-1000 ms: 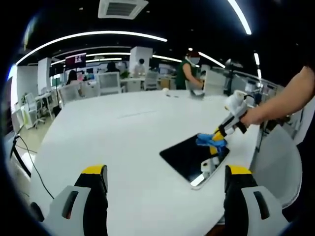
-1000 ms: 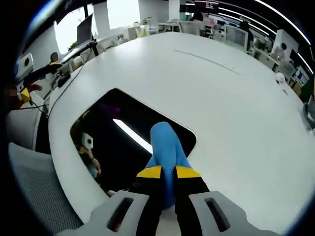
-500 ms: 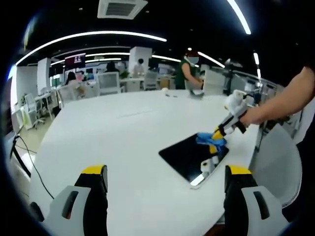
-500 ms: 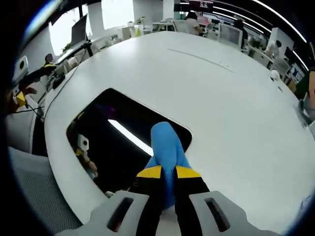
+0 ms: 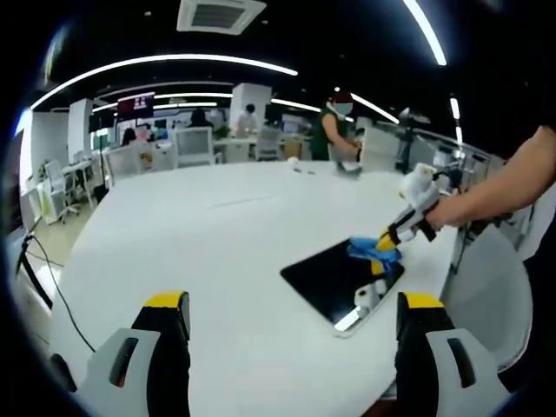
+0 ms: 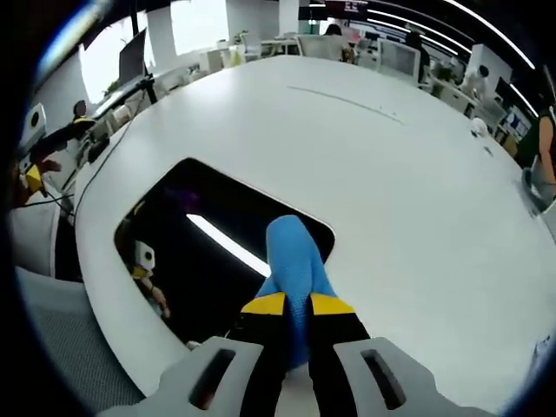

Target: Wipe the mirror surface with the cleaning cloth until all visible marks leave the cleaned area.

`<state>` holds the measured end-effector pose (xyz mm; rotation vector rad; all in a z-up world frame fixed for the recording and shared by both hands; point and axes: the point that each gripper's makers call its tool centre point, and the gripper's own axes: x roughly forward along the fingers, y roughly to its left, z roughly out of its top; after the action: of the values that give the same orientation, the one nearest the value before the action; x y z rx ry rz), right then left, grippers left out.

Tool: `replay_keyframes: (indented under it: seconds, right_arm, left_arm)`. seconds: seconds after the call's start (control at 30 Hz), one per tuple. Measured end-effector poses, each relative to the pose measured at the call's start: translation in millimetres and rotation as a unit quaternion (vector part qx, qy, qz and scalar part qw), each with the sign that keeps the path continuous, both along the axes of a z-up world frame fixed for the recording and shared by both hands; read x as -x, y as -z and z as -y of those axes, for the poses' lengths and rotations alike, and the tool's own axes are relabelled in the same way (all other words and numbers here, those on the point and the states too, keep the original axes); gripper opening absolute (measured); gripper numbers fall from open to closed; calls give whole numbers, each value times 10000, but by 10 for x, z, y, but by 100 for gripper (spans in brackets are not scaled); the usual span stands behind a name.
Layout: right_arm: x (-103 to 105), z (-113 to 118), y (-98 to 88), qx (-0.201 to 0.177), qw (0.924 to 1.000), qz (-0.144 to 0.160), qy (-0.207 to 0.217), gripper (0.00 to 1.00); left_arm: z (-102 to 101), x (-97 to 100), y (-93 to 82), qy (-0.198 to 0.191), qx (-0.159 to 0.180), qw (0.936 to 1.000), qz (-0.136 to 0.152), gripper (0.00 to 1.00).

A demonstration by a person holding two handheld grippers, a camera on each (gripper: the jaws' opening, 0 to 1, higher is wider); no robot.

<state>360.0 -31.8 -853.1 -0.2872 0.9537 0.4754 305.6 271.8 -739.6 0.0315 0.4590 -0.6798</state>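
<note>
Ahead of the wide-open left gripper (image 5: pixel 294 323) the round white table (image 5: pixel 200 252) lies bare; the flat dark rectangular mirror (image 5: pixel 334 276) and right gripper (image 5: pixel 388 238) occupy its right.

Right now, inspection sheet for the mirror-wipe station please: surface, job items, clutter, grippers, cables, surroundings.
Surface: white round table, bare around the mirror.
Job's things: dark mirror lies flat near the table's edge, reflecting a ceiling light strip; blue cleaning cloth rests on its glass. Marks on the glass: too dim to tell.
Clutter: small items at the table's far side, too small to name.
Grippers: right gripper shut on the cleaning cloth, held over the mirror; left gripper open, fingers apart, holding nothing.
Cables: black cable on the floor beside the table.
Surroundings: open office with desks and chairs; a person stands beyond the table's far side; grey chair by the mirror.
</note>
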Motion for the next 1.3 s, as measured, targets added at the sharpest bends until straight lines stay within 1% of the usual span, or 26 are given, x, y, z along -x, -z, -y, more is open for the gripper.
replay_keyframes:
  seconds: [0.1, 0.5, 0.57, 0.6, 0.73, 0.9, 1.3]
  right_arm:
    - [2, 1, 0, 1, 10000, 20, 31, 3]
    - [7, 2, 1, 17, 9999, 29, 117, 3]
    - [16, -3, 3, 101, 9999, 63, 34, 3]
    - [21, -7, 6, 209, 9997, 107, -61, 3]
    - [44, -12, 7, 287, 9994, 144, -83, 3]
    - [67, -9, 3, 287, 9995, 153, -42, 3]
    - [126, -12, -2, 246, 9996, 155, 36, 3]
  left_arm:
    - [21, 23, 25, 72, -91, 9999, -2, 99]
    - [-14, 23, 25, -4, -52, 10000, -18, 99]
    - [-15, 24, 29, -9, -56, 10000, -19, 99]
    - [-14, 26, 33, -11, -59, 10000, -22, 99]
    - [11, 46, 52, 16, -76, 10000, -35, 99]
    - [27, 50, 53, 20, -79, 10000, -31, 99]
    - [-7, 39, 43, -33, -74, 10000, -9, 99]
